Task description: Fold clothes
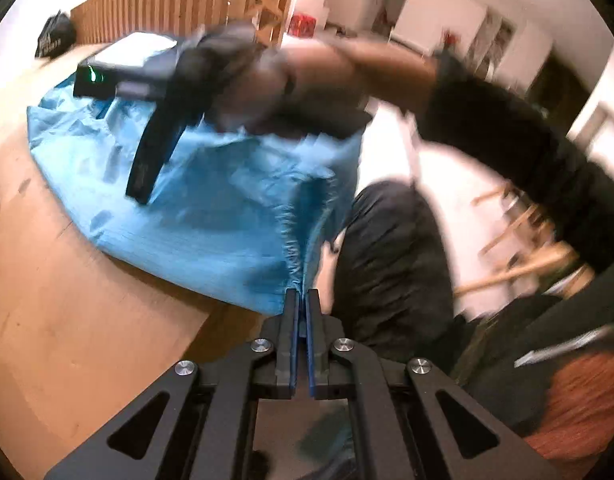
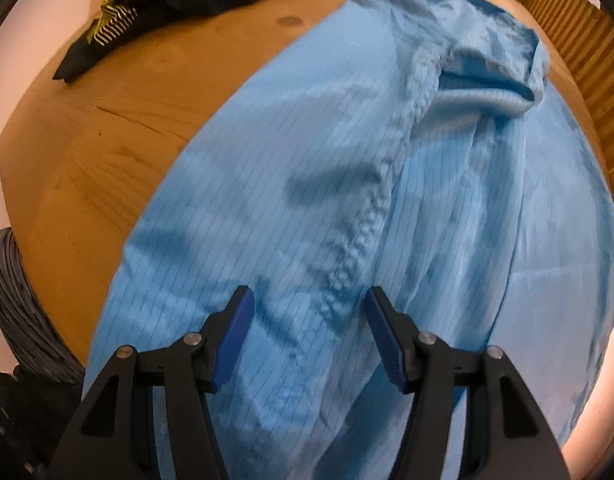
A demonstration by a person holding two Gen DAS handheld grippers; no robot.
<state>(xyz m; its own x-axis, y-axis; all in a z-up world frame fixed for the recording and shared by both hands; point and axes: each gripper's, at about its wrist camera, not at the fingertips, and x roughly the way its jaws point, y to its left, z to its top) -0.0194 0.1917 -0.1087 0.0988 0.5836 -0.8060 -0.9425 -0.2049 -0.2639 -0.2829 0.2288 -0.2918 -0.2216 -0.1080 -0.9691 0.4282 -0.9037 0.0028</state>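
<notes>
The blue garment (image 2: 387,184) lies spread on the wooden desk (image 2: 107,152), its collar end toward the far right corner near the slatted edge and its long axis, marked by the puckered front seam (image 2: 371,216), running from that collar back toward the near edge. The left gripper (image 1: 303,300) is clenched on a bunched edge of the cloth at the near edge of the desk; the fabric pinches to a ridge between the pads and rises from the desk surface into them. The right gripper (image 2: 309,312) hangs over the middle of the garment pointing steeply down, its jaws released and standing apart, straddling the seam with nothing held; whether its pads brush the cloth cannot be told. In the left wrist view, the person's hand (image 1: 267,80) carries that gripper over the far part of the cloth, blurred. Dark clothes (image 2: 167,4) sit in a pile at the far left corner, well apart. Judgement: the fold probably turns on carrying the pinched edge across, over the seam line. The left gripper already holds the cloth, so the right one likely needs to close on a matching edge first.
</notes>
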